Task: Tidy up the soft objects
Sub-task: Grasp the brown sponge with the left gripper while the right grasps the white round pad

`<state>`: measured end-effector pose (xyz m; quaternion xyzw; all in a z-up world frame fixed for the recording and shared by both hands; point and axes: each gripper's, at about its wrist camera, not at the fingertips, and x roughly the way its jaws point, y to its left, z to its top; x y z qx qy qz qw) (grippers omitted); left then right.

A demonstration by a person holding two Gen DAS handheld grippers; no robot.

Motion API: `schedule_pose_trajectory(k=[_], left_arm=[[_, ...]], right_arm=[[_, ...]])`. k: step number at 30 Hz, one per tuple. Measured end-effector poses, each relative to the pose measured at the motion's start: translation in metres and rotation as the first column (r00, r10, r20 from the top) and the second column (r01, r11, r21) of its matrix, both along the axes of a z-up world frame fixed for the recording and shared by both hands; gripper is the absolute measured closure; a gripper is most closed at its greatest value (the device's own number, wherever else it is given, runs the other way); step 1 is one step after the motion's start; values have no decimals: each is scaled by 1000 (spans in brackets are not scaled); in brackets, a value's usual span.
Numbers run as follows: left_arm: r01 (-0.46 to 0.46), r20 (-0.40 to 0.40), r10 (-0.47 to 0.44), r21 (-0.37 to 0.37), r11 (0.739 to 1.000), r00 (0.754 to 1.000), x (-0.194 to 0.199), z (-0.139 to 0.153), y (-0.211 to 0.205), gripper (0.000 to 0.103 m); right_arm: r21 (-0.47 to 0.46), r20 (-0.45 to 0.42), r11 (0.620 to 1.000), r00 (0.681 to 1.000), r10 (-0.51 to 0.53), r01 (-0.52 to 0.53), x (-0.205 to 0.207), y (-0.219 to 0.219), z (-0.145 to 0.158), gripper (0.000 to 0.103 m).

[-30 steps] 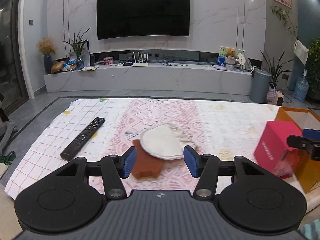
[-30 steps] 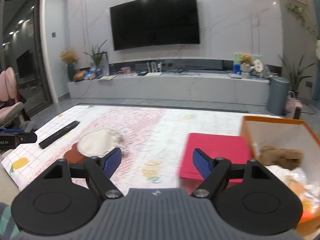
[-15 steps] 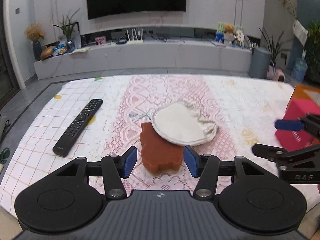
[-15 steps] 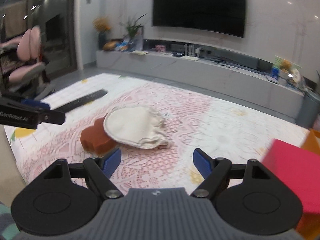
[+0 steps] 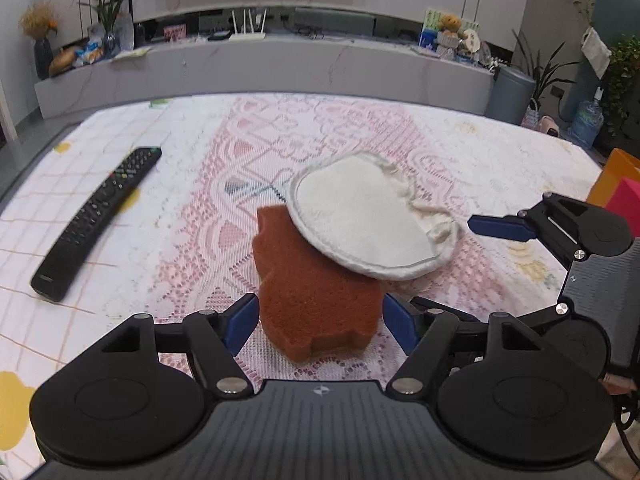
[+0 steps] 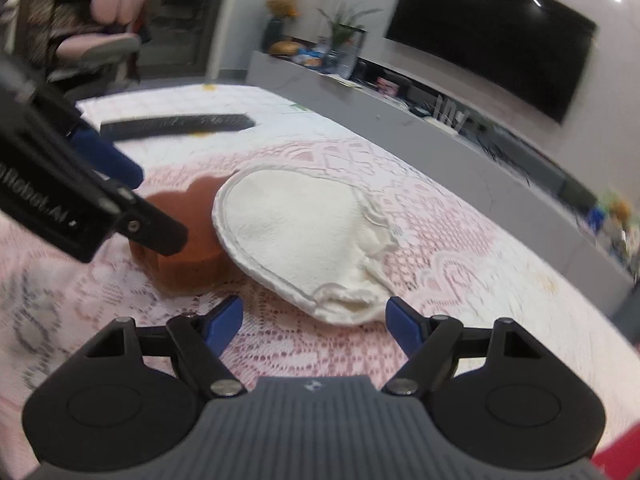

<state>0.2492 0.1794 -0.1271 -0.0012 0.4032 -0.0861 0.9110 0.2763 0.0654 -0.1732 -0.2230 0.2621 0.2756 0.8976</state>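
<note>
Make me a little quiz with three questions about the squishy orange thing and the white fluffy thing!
1. True or false: the white pad lies partly on top of the orange sponge.
2. Which gripper has the sponge between its fingers: A) left gripper B) right gripper?
3. Fill in: the long black thing on the tablecloth beside the sponge is a ____.

Key: 1 true; 2 A, its jaws are opening and not pressing the sponge; 3 remote control.
</note>
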Motion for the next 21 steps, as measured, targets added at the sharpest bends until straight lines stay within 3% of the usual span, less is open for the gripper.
schedule_pose_trajectory(k=[5, 7, 9, 11, 14, 15, 21], left_arm=[[-10, 24, 11, -25, 1000, 1000, 6, -3, 2, 17], [-14, 20, 15, -37, 999, 1000, 7, -4, 3, 16], [-11, 20, 11, -40, 999, 1000, 7, -3, 5, 16], [-5, 20, 5, -35, 999, 1000, 6, -2, 4, 16], [-10, 35, 11, -26, 1000, 999, 5, -1, 2, 16], [-13, 41, 14, -23, 1000, 999, 5, -1, 0, 15], [-22, 35, 21, 25, 999, 999, 11, -6, -12, 10]], right_arm=[[-22, 30, 999, 999, 27, -26, 12, 11, -8, 27], [-9, 31, 1000, 999, 27, -27, 17, 15, -9, 35], [-5, 31, 999, 999, 33, -32, 21, 19, -11, 52], [8, 27, 999, 999, 35, -35, 23, 21, -11, 61], [17, 27, 1000, 999, 21, -21, 24, 19, -7, 96], [29, 25, 1000, 1000, 3, -4, 25, 16, -4, 101], [76, 42, 985, 987, -156, 153, 29, -13, 20, 101]])
